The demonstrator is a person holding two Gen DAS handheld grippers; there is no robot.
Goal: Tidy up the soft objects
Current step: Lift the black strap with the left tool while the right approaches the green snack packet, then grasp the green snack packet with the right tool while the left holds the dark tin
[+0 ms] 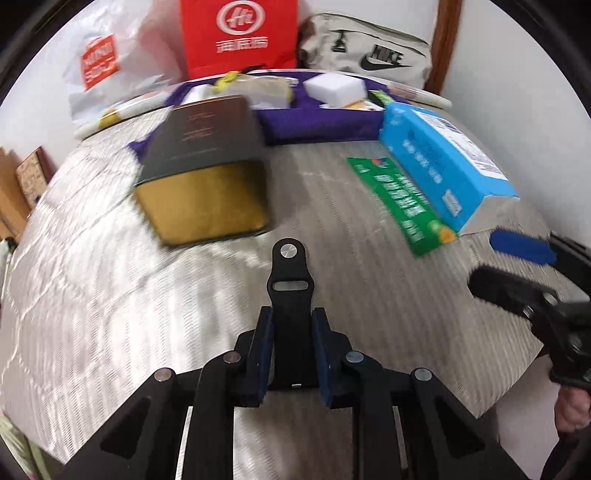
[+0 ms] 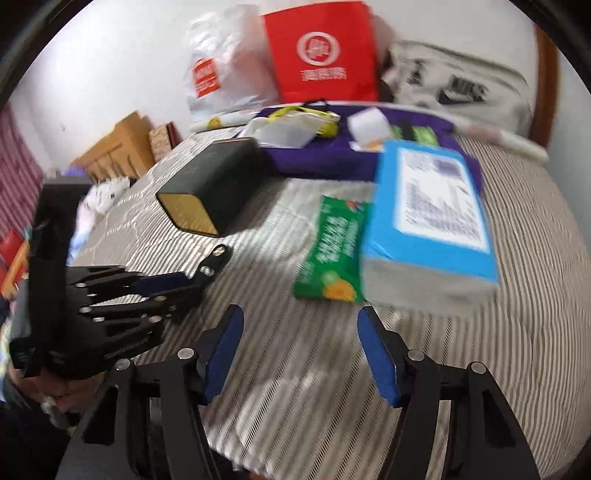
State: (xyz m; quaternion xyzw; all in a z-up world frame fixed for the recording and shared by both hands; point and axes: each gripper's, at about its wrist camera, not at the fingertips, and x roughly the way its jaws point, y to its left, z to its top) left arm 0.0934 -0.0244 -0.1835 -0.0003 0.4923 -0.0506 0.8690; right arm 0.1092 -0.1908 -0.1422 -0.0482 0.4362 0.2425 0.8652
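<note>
My left gripper [image 1: 291,325] is shut on a black strap [image 1: 289,277] with a silver stud and holds it over the striped bed [image 1: 110,295]. It also shows at the left of the right wrist view [image 2: 192,282], with the strap [image 2: 216,260] sticking out. My right gripper [image 2: 300,325] is open and empty above the bed [image 2: 517,332], just short of a green packet [image 2: 332,254] and a blue box [image 2: 428,218]. It shows at the right edge of the left wrist view [image 1: 517,266].
A dark box with a gold end [image 1: 207,166] lies ahead left. A purple cloth [image 1: 314,118] holds a white block [image 1: 334,86] and small items. A red bag [image 1: 240,33], a white plastic bag [image 1: 103,62] and a grey Nike bag [image 1: 369,48] stand at the wall.
</note>
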